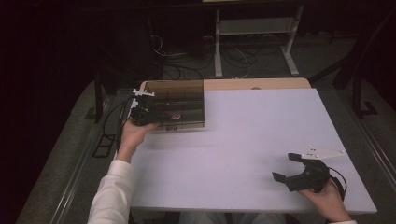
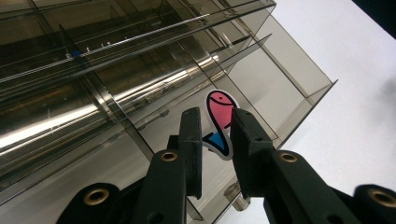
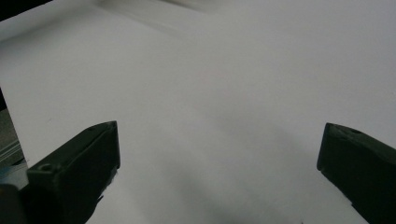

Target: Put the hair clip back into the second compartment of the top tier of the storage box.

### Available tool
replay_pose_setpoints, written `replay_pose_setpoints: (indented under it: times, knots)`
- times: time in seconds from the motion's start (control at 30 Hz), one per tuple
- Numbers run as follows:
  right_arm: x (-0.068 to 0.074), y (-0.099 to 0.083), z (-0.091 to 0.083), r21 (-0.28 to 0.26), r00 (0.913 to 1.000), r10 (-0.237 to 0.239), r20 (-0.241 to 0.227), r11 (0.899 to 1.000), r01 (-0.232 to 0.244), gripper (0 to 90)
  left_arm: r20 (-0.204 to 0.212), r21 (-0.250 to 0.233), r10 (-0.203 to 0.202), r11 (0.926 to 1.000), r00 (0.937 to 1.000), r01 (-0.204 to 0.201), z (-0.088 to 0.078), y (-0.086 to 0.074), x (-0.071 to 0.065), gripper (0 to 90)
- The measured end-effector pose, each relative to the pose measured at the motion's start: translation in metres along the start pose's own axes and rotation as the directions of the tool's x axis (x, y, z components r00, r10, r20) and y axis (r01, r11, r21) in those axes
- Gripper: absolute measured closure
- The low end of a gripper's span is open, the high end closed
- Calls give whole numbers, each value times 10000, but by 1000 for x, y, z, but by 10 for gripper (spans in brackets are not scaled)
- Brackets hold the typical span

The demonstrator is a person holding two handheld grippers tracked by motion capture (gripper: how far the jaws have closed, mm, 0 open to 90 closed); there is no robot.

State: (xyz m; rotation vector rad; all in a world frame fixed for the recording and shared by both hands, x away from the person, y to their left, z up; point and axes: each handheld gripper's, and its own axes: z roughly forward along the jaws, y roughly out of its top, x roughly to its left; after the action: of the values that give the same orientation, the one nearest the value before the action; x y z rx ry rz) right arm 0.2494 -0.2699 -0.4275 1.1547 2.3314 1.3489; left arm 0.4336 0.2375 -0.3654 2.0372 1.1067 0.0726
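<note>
High view: left gripper (image 1: 148,113) at the smoked plastic organizer box (image 1: 180,103); right gripper (image 1: 290,169) well apart, jaws wide. Left gripper view: jaws narrow, flanking the fish sticker (image 2: 218,122) inside the box; contact unclear. Right gripper view: spread jaws over the white table (image 3: 210,93).

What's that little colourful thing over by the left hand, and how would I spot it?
Start at the smoky clear box with dividers at the far left of the white table. The left gripper reaches into its near edge, and between its narrowed jaws lies a fish sticker. It is pink above and blue below with a dark outline, the only bright colour in the brownish box.
</note>
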Motion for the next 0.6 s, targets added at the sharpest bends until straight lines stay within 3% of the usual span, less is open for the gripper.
replay_pose_setpoints:
  times: [0.17,0.33,0.6]
  knots:
    - [0,0,0,-9,10000,-5,0,10000,5,0,-37,108,3,9999,10000,-3,2,-1,-1,723]
    - [0,0,0,25,10000,-20,-24,10000,20,0,-278,-13,-5,10000,9996,5,1,-1,-2,620]
    - [0,0,1,41,10000,-41,-34,10000,41,0,-48,-391,103,9992,9999,-105,-5,-3,-6,506]
